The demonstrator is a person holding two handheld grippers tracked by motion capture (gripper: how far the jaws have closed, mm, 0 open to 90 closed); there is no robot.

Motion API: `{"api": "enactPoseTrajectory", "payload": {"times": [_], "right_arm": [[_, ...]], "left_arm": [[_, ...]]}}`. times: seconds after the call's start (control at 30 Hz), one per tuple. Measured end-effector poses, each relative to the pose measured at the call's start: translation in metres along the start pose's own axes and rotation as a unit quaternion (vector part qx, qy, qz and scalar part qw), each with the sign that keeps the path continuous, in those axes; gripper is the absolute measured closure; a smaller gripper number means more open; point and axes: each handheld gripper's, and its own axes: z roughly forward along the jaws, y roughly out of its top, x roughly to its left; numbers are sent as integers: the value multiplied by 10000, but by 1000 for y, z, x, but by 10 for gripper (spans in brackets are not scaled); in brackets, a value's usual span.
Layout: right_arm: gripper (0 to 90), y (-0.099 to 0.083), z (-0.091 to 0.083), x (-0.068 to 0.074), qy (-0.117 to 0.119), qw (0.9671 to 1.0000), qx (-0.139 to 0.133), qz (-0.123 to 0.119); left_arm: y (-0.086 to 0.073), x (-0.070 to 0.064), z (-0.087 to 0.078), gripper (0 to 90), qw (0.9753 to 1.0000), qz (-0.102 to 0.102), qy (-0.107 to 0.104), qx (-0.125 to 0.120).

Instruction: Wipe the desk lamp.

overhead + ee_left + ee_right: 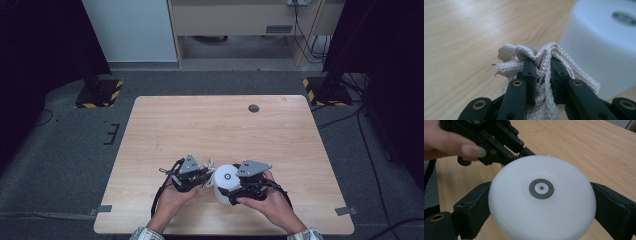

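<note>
Near the front edge of the surface (150, 130), the right gripper (541, 202) clamps a white round lamp (541, 197) while the left gripper (541, 75) pinches a bunched quilted cloth (564, 65) beside it; wiping probably demands a steady clamp and light pressure.

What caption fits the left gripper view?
Left gripper pinching a bunched quilted cloth between its jaws, beside a white cylinder on the wooden table.
</note>
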Motion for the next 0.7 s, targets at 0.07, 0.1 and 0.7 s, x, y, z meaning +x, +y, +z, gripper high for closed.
{"api": "enactPoseTrajectory", "payload": {"times": [0.07, 0.1, 0.7], "right_arm": [[93, 0, 0, -1, 17, 10000, -2, 4], [93, 0, 1, -1, 19, 10000, -1, 1], [92, 1, 2, -1, -82, 9999, 63, -40]], "left_arm": [[-7, -1, 4, 759, 9998, 60, 17, 188], [-9, -2, 5, 759, 9996, 84, 18, 268], [-2, -10, -12, 759, 9998, 137, 94, 52]]}}
